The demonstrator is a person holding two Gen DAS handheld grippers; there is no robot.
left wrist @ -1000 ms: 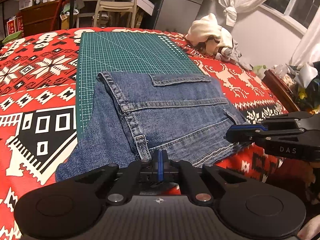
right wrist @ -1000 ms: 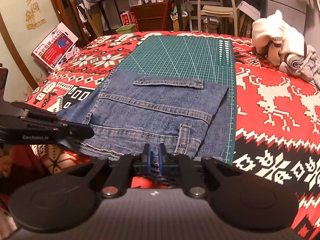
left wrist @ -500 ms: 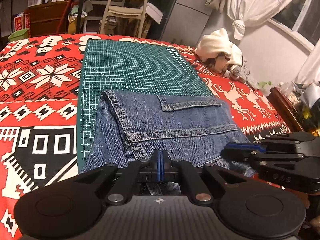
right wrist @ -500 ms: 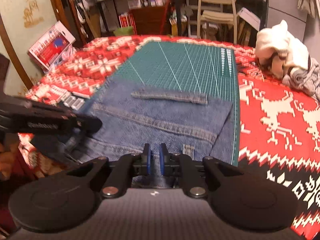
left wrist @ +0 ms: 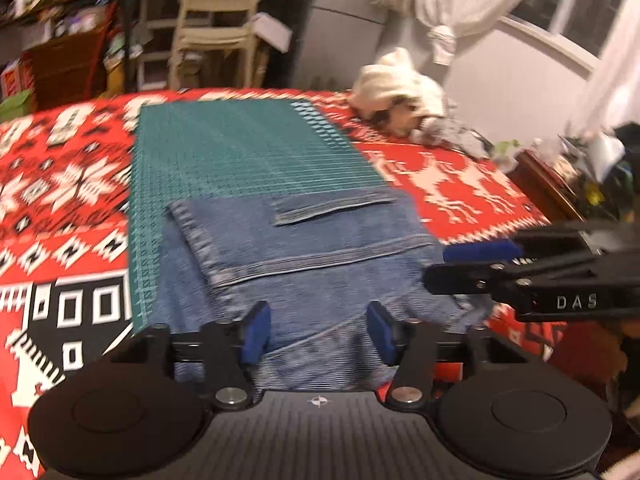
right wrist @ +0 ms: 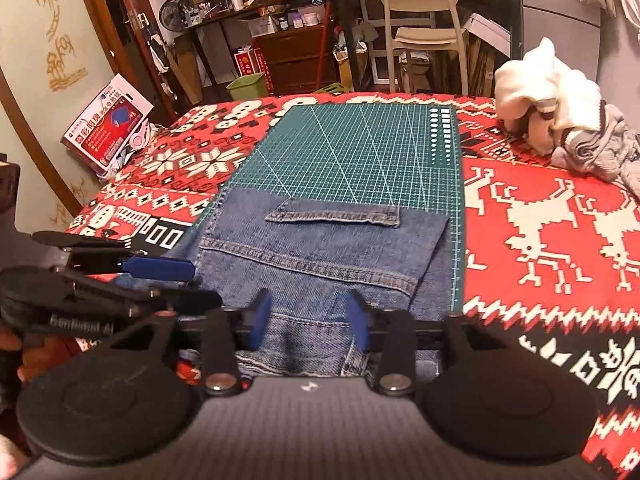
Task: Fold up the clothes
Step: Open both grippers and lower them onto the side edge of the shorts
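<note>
L gripper (left wrist: 318,334) is sitting w/ jaws spread wide, blue pads apart, nothing pinched between them; the near edge of the folded jeans (left wrist: 304,264) is lying just under & between the fingers. R gripper (right wrist: 308,322) is showing the same: jaws wide, blue pads either side of the denim's near hem, not clamping it. Whether any pad is touching the cloth, can't tell.

Jeans are lying folded into a rough rectangle, far part on the green cutting mat (right wrist: 360,148), near edge hanging toward the grippers over the bed edge. Denim is mid-blue, twill weave, w/ tan double-stitched seams & a hemmed strip crossing the top. Mat is flat, w/ a white grid. It's resting on a red blanket (right wrist: 560,216) w/ white & black knit-style patterns. A crumpled cream & grey clothes pile (right wrist: 560,120) is sitting well apart at the far right.
</note>
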